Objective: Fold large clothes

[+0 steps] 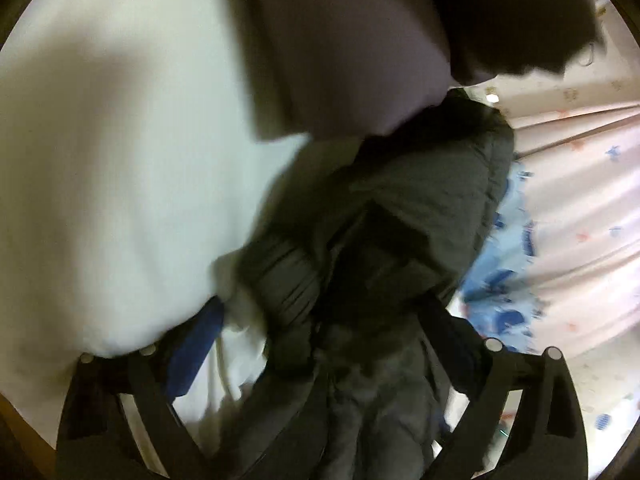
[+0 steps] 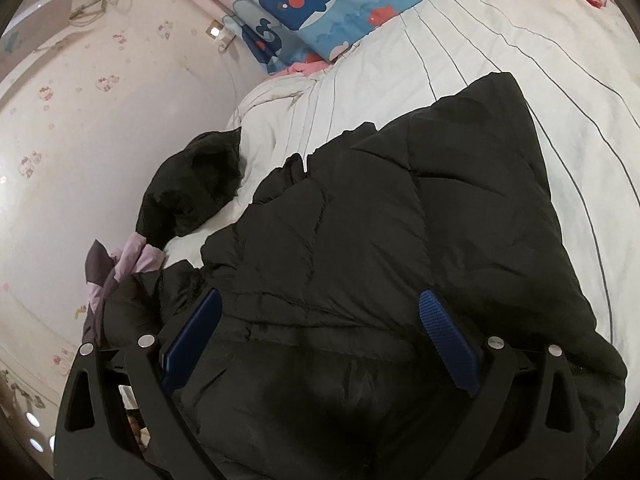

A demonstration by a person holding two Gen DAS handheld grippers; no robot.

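Black quilted fabric, a puffer jacket [image 1: 384, 216], fills the lower middle of the left wrist view, blurred. It runs down between the fingers of the left gripper [image 1: 320, 320]. A blue pad [image 1: 196, 344] shows on one finger, and the other pad is hidden behind the cloth. The fingers stand wide apart with the jacket bunched between them; whether they grip it I cannot tell. A white duvet [image 1: 120, 160] covers the left half of the frame. Pale pink wallpaper [image 1: 580, 208] and a blue patterned cloth [image 1: 504, 264] lie at the right.

In the right wrist view the same jacket [image 2: 400, 248] spreads flat across the striped white duvet [image 2: 500, 40], from centre to lower right. The right gripper [image 2: 320, 340] hangs over its lower part, fingers spread wide, clasping nothing, both blue pads [image 2: 448, 340] bare. A black hood [image 2: 192, 188] lies at centre left, with lilac fabric [image 2: 132, 260] just below it. A whale-print pillow [image 2: 312, 4] sits at the top.
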